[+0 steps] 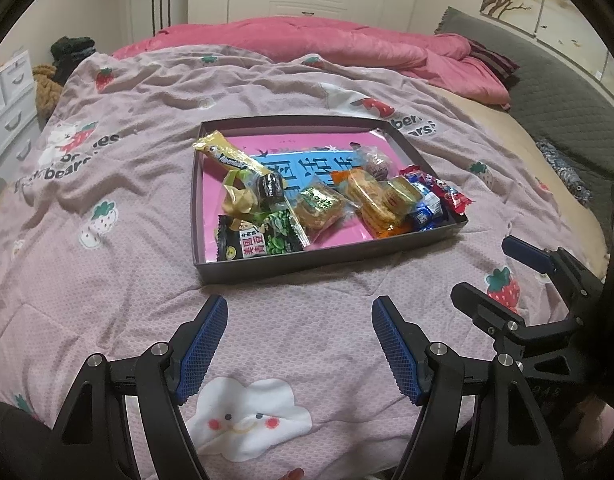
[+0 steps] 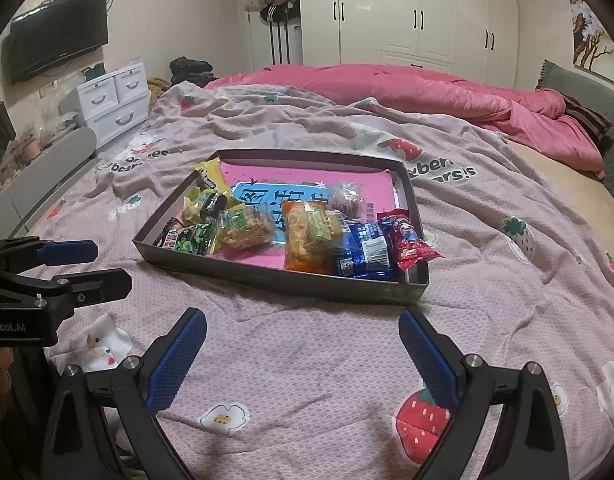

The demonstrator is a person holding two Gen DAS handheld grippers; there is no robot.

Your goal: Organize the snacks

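Note:
A shallow dark box (image 1: 267,270) (image 2: 267,276) with a pink and blue printed bottom lies on the bed. Several wrapped snacks sit in a row along its near side: a black and green pack (image 1: 263,238) (image 2: 187,240), a yellow bar (image 1: 227,152) (image 2: 209,176), orange cracker packs (image 1: 379,200) (image 2: 307,236), a blue pack (image 2: 365,248) and a red pack (image 1: 453,196) (image 2: 407,240). My left gripper (image 1: 301,308) hovers open over the quilt just short of the box, nothing between its fingers. My right gripper (image 2: 303,324) is likewise open and empty, beside the left.
A pink-grey quilt (image 1: 127,200) printed with strawberries covers the bed. A pink duvet (image 2: 427,88) is bunched at the far side. White drawers (image 2: 115,100) and a wall television (image 2: 59,36) stand to the left, white wardrobes (image 2: 407,12) behind.

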